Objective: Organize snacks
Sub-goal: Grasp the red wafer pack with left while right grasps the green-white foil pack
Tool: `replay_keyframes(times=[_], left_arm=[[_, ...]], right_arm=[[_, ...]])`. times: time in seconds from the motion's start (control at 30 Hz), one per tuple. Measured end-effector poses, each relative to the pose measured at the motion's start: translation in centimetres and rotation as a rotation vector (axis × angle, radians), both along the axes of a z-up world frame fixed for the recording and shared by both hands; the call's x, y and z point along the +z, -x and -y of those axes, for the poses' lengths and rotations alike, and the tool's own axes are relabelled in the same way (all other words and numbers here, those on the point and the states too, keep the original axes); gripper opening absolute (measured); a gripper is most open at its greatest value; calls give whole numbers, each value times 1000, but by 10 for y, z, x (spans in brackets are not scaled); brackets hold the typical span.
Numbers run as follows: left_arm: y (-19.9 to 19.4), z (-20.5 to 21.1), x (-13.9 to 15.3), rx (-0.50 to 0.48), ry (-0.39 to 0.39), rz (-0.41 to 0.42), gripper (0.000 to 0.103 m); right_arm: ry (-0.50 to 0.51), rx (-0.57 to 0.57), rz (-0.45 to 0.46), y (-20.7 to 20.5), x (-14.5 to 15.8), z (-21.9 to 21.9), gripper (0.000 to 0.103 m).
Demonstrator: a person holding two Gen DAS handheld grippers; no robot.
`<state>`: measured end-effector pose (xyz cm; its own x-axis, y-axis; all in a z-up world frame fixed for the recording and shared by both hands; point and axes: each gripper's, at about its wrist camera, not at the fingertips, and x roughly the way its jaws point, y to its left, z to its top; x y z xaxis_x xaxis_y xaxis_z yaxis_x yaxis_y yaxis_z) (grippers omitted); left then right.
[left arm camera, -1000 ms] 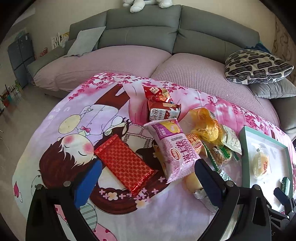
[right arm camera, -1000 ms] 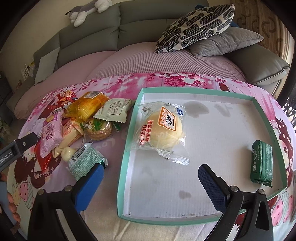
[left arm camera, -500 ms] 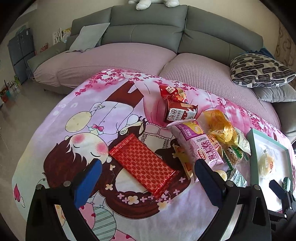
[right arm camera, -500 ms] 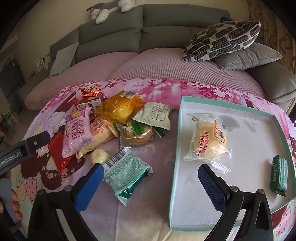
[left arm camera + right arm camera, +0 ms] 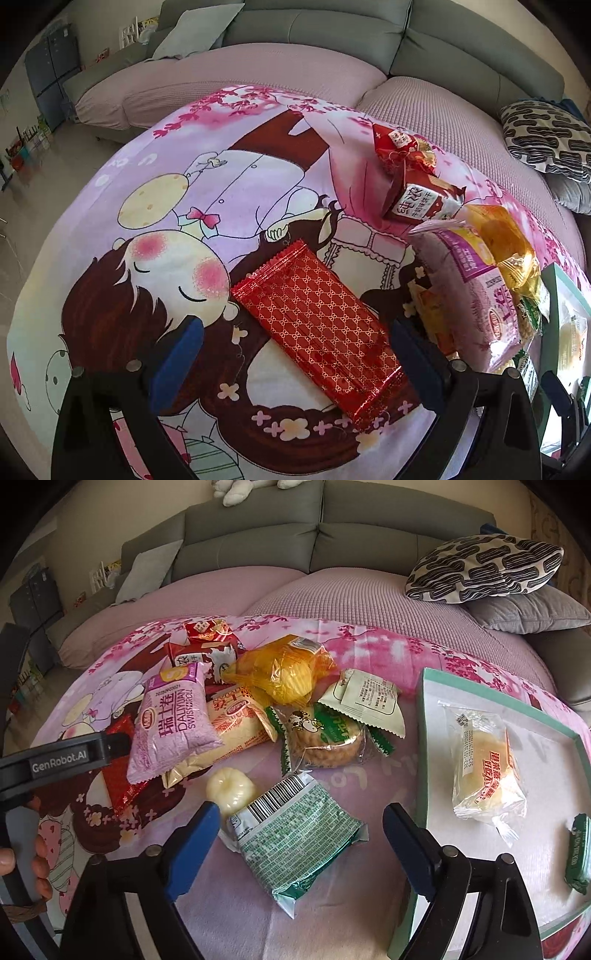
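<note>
My left gripper (image 5: pixel 295 354) is open and straddles a flat red patterned packet (image 5: pixel 317 325) lying on the cartoon cloth. My right gripper (image 5: pixel 299 845) is open and straddles a green-and-white packet (image 5: pixel 295 842). A pile of snacks sits beyond: a purple Swiss roll pack (image 5: pixel 173 720), a yellow bag (image 5: pixel 284 672), a round cookie pack (image 5: pixel 325 738) and a pale round sweet (image 5: pixel 231 788). A green-rimmed white tray (image 5: pixel 421 746) at the right holds a wrapped bun (image 5: pixel 484 771) and a dark green bar (image 5: pixel 578 853).
A grey sofa with pink covers (image 5: pixel 332 590) runs behind the table. A patterned cushion (image 5: pixel 484 568) lies at the back right. Red snack packs (image 5: pixel 417 184) sit at the pile's far side. The left gripper's body (image 5: pixel 62 760) shows at the left of the right wrist view.
Both grippers moved left and closer to the table. The left one now frames the red packet; the right one shifted off the tray and now frames the green-and-white packet.
</note>
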<state>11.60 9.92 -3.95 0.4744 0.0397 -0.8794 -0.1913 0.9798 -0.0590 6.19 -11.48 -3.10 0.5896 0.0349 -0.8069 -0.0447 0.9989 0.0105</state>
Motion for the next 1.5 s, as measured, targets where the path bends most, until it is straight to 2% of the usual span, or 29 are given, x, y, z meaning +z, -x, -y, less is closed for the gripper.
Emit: replay_keyframes(times=[0.2,0.33,0.6,0.93,1.0,1.07,1.17,1.27,1.5], left_arm=[[-15,0,-12,19,5,-10,100],[-21,6,-20,12,-26,-35,100],[-7,-5,-22,16,-28,-57,100],[3,-16,-26,35,-11,-39,99],[5,-15,-25,28,-3,-27,93],[8,-15,-22,22,8,-11,75],[8,-13,-16,11,25,5,57],[9,-15,-14,7,37,9,52],[9,-13,-12,1,90,22,49]], right_arm=[[-37,5,-5,-3,-2,4,91],[-54,3,-11,-4,-3,6,91],[-45,9,-31,0,-3,4,91],[-57,-4,-60,3,-4,7,76],[-59,-3,-63,3,-5,6,75],[-64,-3,-62,2,-5,6,73],[-67,-2,-59,2,-6,6,68],[-66,-3,-57,2,-6,5,65],[-75,-2,-46,5,-1,7,61]])
